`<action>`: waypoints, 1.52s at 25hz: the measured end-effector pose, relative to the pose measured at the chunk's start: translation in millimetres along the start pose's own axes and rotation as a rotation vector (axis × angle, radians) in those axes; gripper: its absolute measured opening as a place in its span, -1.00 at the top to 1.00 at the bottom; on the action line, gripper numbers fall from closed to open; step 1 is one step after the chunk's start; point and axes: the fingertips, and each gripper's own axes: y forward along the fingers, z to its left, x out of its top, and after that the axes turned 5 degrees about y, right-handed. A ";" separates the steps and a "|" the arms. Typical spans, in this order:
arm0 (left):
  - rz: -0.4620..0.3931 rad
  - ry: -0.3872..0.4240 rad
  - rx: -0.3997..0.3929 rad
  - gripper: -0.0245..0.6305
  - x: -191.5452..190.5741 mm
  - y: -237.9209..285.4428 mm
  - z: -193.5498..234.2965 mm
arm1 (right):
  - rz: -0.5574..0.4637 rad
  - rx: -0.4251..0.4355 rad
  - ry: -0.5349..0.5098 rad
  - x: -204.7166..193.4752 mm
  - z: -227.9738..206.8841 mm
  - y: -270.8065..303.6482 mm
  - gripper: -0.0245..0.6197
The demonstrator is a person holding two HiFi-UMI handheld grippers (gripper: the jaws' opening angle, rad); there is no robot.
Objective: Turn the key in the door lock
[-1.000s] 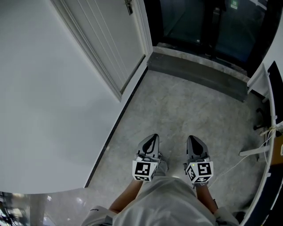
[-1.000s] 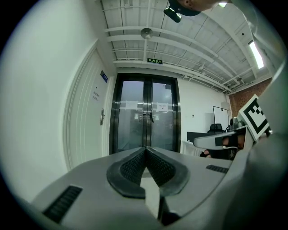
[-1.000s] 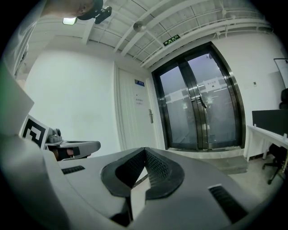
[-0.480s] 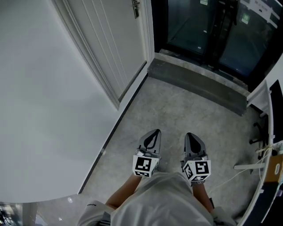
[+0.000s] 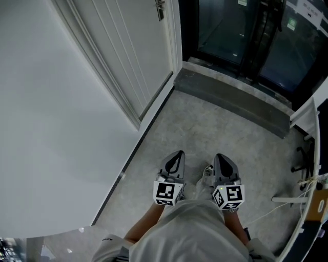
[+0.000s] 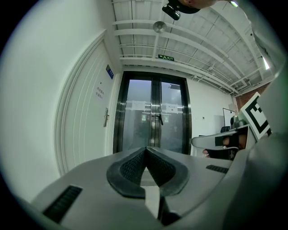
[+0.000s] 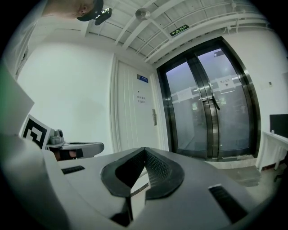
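Ahead on the white door (image 5: 128, 46), a handle (image 5: 160, 9); no key discernible. Empty and pressed together: left gripper (image 5: 176, 157), right gripper (image 5: 221, 159). Key likely light, stiff: pinch its head.

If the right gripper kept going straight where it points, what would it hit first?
Probably the white door, low down on its handle side. The way there looks free, though depth is hard to judge.

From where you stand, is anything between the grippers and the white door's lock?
Nothing visible. Only bare floor separates the left gripper and right gripper, jaws shut and empty, from the door; its handle shows, but a key is too small to tell.
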 end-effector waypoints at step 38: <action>0.030 -0.007 0.350 0.90 25.3 326.7 105.7 | 0.029 0.200 0.019 82.7 -236.7 317.8 0.92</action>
